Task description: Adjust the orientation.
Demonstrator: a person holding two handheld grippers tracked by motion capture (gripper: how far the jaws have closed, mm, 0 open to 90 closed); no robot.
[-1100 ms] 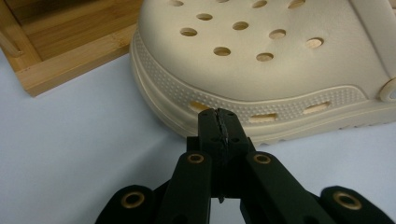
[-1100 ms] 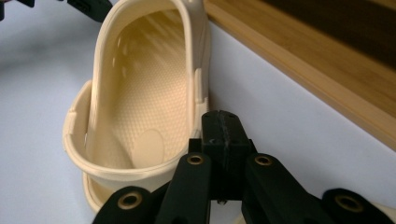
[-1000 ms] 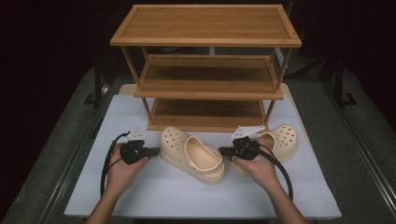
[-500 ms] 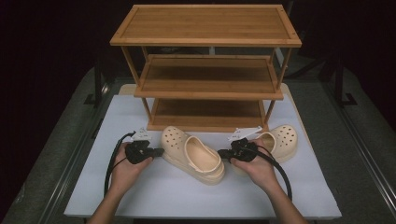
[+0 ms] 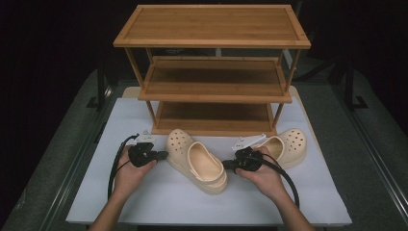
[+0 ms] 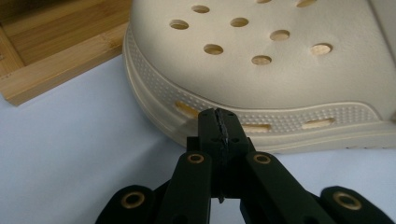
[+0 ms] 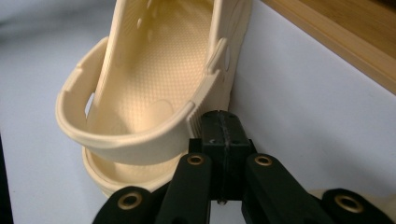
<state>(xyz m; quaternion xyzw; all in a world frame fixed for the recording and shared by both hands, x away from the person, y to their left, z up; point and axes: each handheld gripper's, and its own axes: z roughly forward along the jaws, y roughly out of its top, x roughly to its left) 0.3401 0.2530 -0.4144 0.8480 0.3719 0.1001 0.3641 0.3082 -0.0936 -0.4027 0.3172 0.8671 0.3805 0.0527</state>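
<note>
With both claws pinched together empty, left claw point(image 5: 161, 155) at nine o'clock of near clog point(image 5: 197, 160), right claw point(image 5: 226, 164) at three, I risk nudging clog, not gripping.

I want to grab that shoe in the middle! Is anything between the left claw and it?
Nothing visible is. The left claw, shut, sits right at the side of the middle clog, with only bare white mat around its tips. The pictures cannot settle whether it touches.

A three-tier wooden shoe rack point(image 5: 211, 72) stands at twelve o'clock on the white mat point(image 5: 159, 202), its shelves bare. Grey table point(image 5: 53, 163) borders the mat at three and nine o'clock.
</note>
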